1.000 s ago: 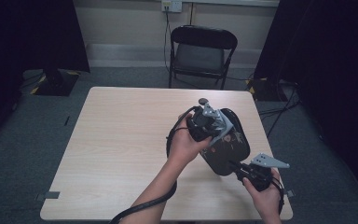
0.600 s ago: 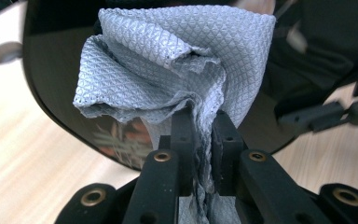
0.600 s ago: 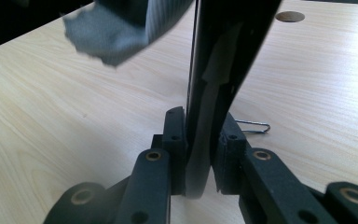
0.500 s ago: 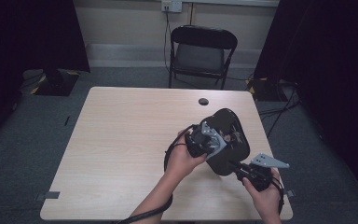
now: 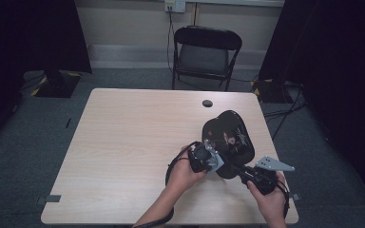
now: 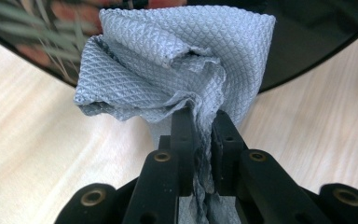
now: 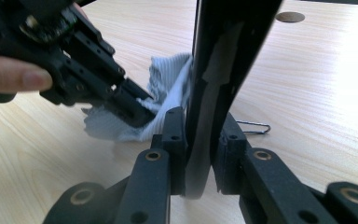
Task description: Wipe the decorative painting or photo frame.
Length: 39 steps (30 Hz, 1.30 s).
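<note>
**A grey cloth pressed to a glossy black dish**

We see a black dish (image 5: 228, 142) of lobed, rounded outline, its surface glossy enough to carry reflections and a faint painted pattern of leaves and reddish spots; it is thin and hard-edged, held up on its edge and tilted over the right-hand part of the counter (image 5: 123, 156), whose top is pale wood-grain laminate with rounded corners. Our right gripper (image 7: 200, 140) has its jaws clenched on the dish's lower rim, the black pads pressing both faces of it; in the high view this gripper (image 5: 254, 176) sits near the counter's front right edge, a grey three-cornered plate on top of it.

Our left gripper (image 6: 200, 126) has its jaws clamped on a grey cloth (image 6: 177, 65); the cloth is soft, woven in a fine diamond waffle texture, bunched into folds and lying against the dish's dark face; from the right gripper view the cloth (image 7: 168, 93) touches the dish on its left side, with the left gripper just beside it.

Around them, a thin wire clip (image 7: 254, 127) lies on the counter just behind the right jaws; a small round dark grommet (image 5: 207, 103) sits near the counter's far edge; beyond that stands a black folding chair (image 5: 206, 52) on grey carpet, with dark curtains at both sides. Nothing lies in the dish.
</note>
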Tool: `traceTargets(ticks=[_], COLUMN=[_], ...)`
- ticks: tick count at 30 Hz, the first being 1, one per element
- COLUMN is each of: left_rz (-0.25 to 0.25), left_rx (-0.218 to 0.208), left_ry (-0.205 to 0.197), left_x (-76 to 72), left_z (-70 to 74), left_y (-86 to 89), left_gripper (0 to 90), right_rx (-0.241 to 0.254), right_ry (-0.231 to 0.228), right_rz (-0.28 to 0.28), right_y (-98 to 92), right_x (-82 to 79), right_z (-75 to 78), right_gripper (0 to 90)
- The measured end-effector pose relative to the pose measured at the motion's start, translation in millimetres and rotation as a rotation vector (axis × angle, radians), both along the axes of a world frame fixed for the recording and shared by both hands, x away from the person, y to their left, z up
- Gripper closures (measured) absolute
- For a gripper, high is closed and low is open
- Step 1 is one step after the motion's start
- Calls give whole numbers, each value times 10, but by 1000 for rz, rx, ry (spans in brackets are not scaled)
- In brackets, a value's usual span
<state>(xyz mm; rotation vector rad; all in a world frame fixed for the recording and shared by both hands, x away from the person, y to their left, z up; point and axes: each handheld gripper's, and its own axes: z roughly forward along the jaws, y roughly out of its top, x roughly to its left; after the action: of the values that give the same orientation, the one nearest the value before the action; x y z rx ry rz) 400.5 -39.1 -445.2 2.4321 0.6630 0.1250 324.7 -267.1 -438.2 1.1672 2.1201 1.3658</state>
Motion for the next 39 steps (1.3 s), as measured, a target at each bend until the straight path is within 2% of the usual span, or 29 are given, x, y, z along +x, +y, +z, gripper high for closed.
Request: traceTargets(ticks=[7, 10, 12, 14, 17, 23, 27, 33, 39], left_rz=[-12, -14, -12, -4, 19, 71, 96, 83, 69], left_rx=[56, 66, 57, 37, -21, -123, -204, -270, -335], left_ry=[37, 41, 34, 29, 8, -70, -104, -169, -254], left_x=[-44, -59, -60, -48, -22, 23, 47, 47, 23], left_z=[-101, -100, -60, 15, 178, 599, 886, 1232, 1462], left_y=[-35, -30, -2, 52, 160, 330, 402, 366, 233], left_gripper=[812, 811, 813, 813, 815, 815, 811, 818, 820], right_rx=[1, -1, -2, -1, -2, 1, -1, 0, -2], right_ry=[1, 1, 2, 3, 3, 2, 1, 4, 6], right_rz=[0, 0, -1, -1, -2, -4, -1, -2, -1], right_y=[2, 4, 4, 5, 6, 14, 18, 18, 16], right_x=[0, 0, -2, -3, -2, 1, 2, 5, 4], right_z=[-1, 0, 0, -1, -1, -2, -7, -13, -13], right_gripper=[776, 776, 775, 775, 775, 775, 775, 778, 778])
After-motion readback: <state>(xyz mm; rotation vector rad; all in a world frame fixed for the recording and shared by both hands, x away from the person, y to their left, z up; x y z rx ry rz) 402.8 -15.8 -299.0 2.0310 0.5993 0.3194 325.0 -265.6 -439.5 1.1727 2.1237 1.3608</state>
